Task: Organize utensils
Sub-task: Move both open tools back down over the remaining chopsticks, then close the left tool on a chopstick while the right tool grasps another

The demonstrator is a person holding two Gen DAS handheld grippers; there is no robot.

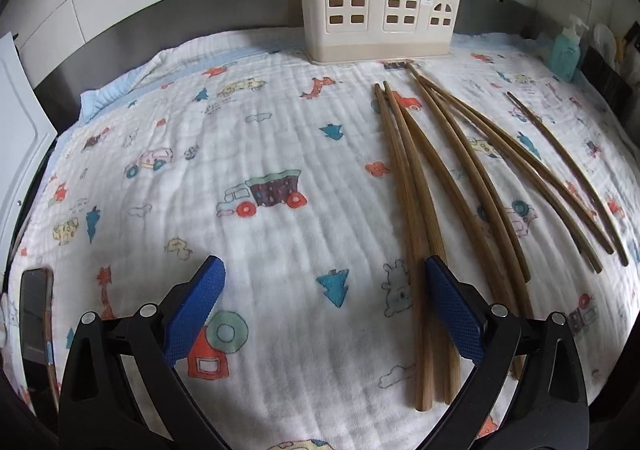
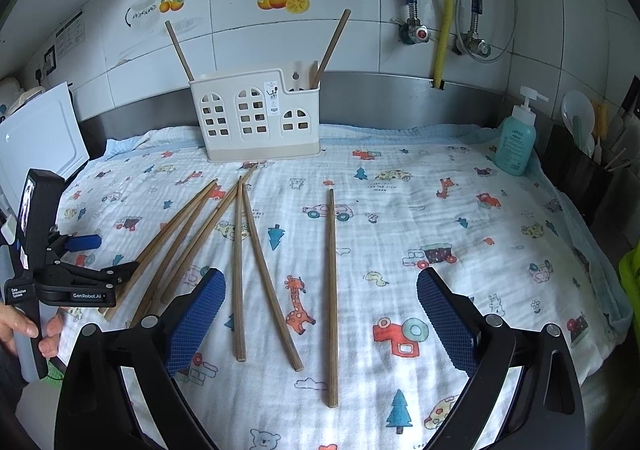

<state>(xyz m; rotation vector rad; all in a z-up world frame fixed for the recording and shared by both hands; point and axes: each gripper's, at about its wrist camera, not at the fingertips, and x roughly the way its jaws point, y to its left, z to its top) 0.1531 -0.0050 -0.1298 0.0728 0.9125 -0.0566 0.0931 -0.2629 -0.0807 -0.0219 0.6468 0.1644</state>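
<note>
Loose wooden chopsticks (image 2: 240, 266) lie fanned on the printed cloth (image 2: 440, 210) over the tabletop, thin ends gathered toward the cream utensil holder (image 2: 256, 118) at the back and thick ends spread toward the cameras — so each long axis runs roughly away from the person, toward the holder. Two chopsticks already stand in that holder, one leaning out at either end. One single chopstick (image 2: 331, 290) lies apart from the fan, to its right. In the right wrist view it sits between the spread blue pads of the right tool (image 2: 320, 314), along the line of the fingers, with two more beside it; that tool is wide and empty. The left tool (image 1: 324, 310) is also wide and carries nothing, and the leftmost chopsticks (image 1: 416, 250) pass just under its right-hand pad rather than between the two. By my reading the right tool is better lined up — a short drop onto the lone stick would serve. A soap bottle (image 2: 516, 138) stands well off to the right.
</note>
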